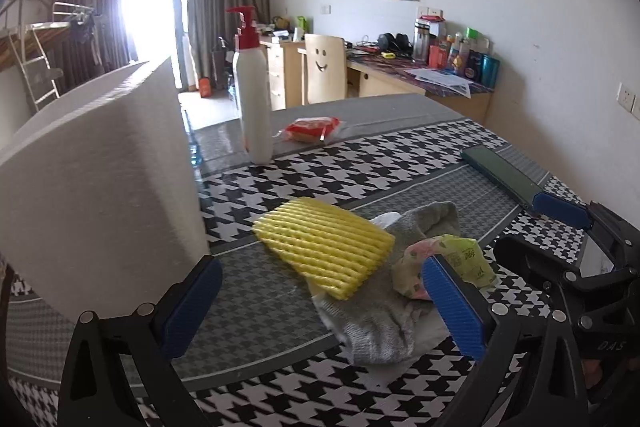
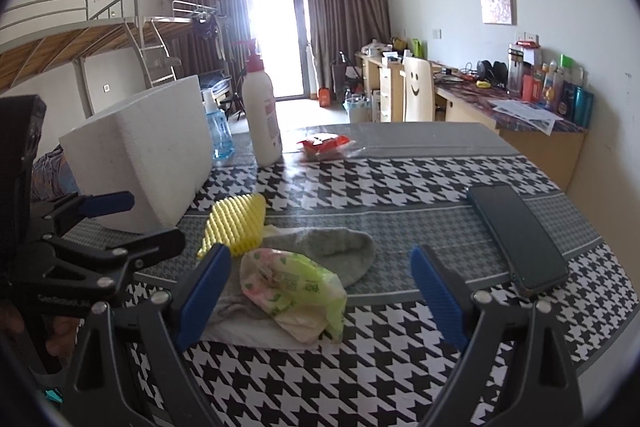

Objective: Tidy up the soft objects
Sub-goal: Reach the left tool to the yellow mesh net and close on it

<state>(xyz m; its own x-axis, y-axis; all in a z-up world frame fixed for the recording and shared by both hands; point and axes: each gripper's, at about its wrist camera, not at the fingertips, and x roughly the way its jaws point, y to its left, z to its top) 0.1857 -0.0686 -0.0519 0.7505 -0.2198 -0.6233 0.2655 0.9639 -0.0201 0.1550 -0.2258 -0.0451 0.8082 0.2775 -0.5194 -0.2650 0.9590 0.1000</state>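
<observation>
A yellow foam net lies partly on a grey sock on the houndstooth tablecloth. A crumpled green-and-pink tissue pack rests on the sock's right side. My left gripper hovers open just in front of the net and sock, holding nothing. In the right wrist view, my right gripper is open, with the tissue pack low between its blue pads, untouched. The sock and net lie just beyond. Each gripper shows at the edge of the other's view.
A white foam box stands close on the left. Behind are a white pump bottle, a red snack packet and a blue bottle. A dark phone lies at right. Desks and a chair stand beyond the table.
</observation>
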